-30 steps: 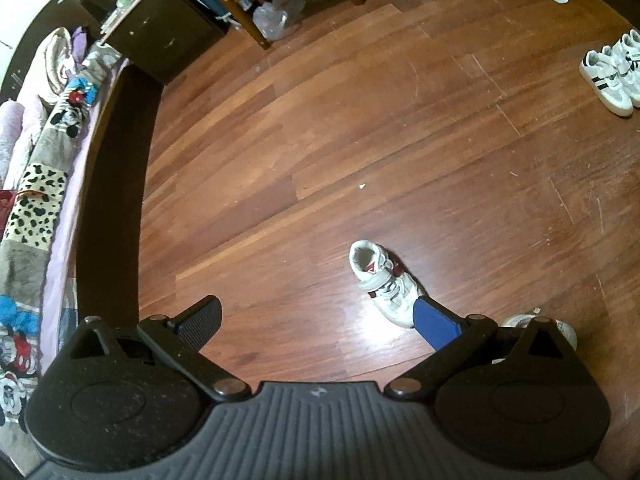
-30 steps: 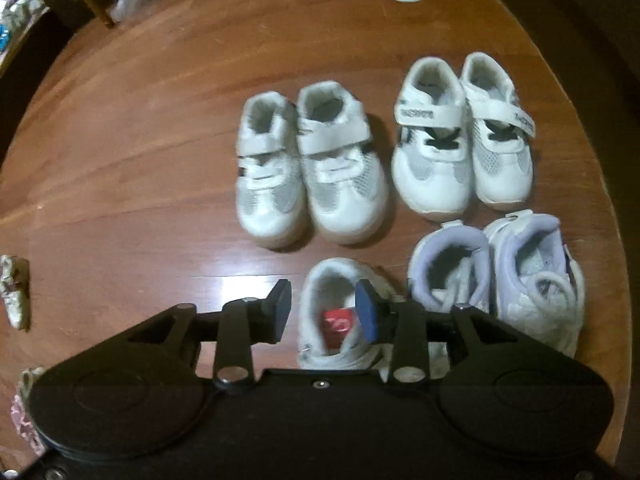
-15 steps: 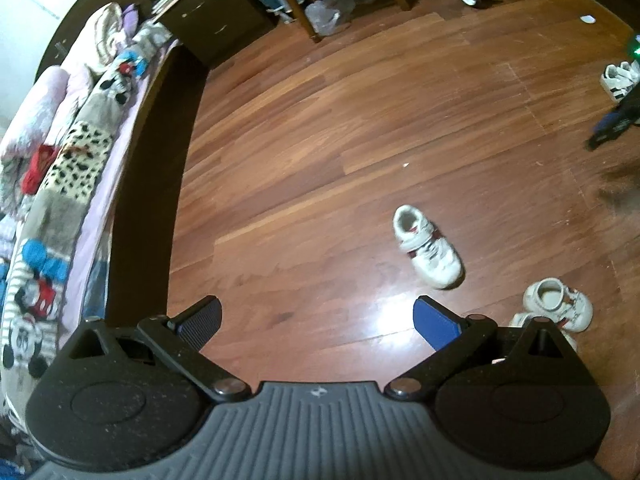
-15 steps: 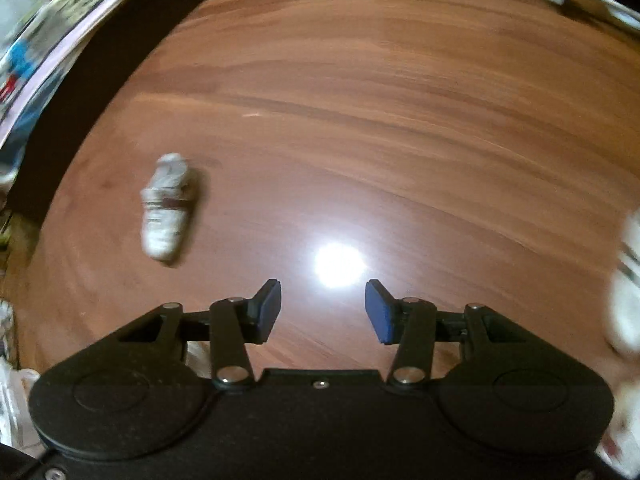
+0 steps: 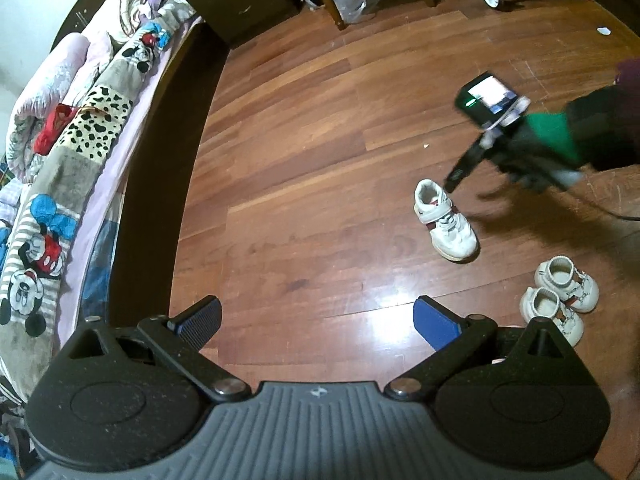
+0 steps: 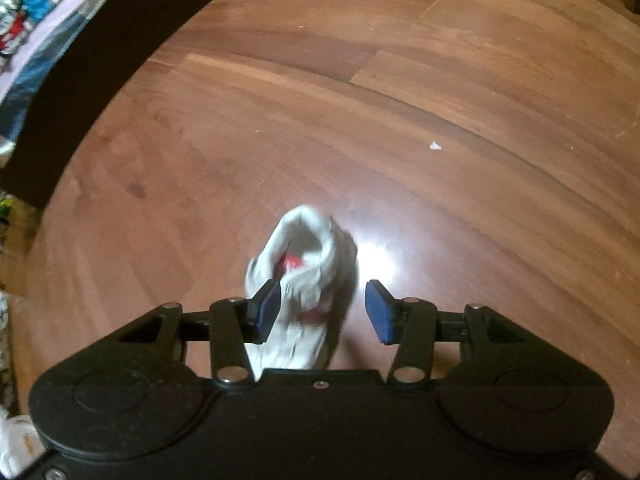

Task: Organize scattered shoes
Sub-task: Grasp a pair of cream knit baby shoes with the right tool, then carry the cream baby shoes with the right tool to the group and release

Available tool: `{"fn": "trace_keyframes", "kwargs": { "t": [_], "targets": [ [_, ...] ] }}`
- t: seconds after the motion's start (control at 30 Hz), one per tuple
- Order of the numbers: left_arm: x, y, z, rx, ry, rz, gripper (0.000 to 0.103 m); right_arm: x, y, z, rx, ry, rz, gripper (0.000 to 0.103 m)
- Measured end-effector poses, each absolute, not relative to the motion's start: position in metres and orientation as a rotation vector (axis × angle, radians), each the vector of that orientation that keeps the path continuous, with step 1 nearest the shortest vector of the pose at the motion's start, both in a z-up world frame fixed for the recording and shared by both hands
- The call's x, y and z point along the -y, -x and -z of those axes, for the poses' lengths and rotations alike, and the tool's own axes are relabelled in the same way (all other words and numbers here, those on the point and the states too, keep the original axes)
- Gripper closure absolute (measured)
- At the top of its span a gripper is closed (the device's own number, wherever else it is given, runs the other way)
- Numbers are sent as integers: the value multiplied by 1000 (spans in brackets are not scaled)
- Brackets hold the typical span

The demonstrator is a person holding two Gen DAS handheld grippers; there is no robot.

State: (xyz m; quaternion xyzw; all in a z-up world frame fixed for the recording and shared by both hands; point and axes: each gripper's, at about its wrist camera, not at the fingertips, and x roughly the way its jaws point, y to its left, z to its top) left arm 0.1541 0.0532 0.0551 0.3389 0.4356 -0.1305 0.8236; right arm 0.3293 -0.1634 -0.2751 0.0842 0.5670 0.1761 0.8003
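Where planks gleam, soft white shoe (image 6: 304,280) (blurred) between splayed right claw (image 6: 322,310)

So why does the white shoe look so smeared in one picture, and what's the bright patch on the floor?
Right wrist view: the white shoe between the open right gripper fingers is smeared by motion blur, with lamp glare on the floor beside it. Left wrist view: that shoe is sharp, the other gripper is blurred, glare lies near the left gripper, and the fisheye lens bends the bed edge.
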Motion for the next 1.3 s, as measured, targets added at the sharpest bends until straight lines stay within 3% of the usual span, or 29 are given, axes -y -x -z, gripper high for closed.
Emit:
{"fn": "trace_keyframes", "kwargs": {
  "t": [0.33, 0.37, 0.4, 0.5, 0.73, 0.97, 1.3],
  "targets": [
    [-52, -150, -51, -925, -733, 303, 0, 158, -353, 319, -1256, -306, -308, 58],
    [-52, -150, -50, -928, -736, 302, 0, 158, -354, 323, -1260, -324, -304, 61],
    [-52, -150, -49, -930, -739, 302, 0, 159, -355, 327, -1264, -342, -299, 76],
    [-51, -151, -52, -923, -734, 294, 0, 162, -352, 328, -1246, -386, -301, 85],
    [-33, -154, -61, -872, -751, 282, 0, 202, -319, 289, -1131, -533, -368, 86],
    [13, -155, -65, -808, -802, 326, 0, 306, -247, 217, -1028, -530, -381, 86],
    [77, -163, -42, -817, -886, 414, 0, 513, -93, 206, -1140, -402, -127, 86]
  ]
}}
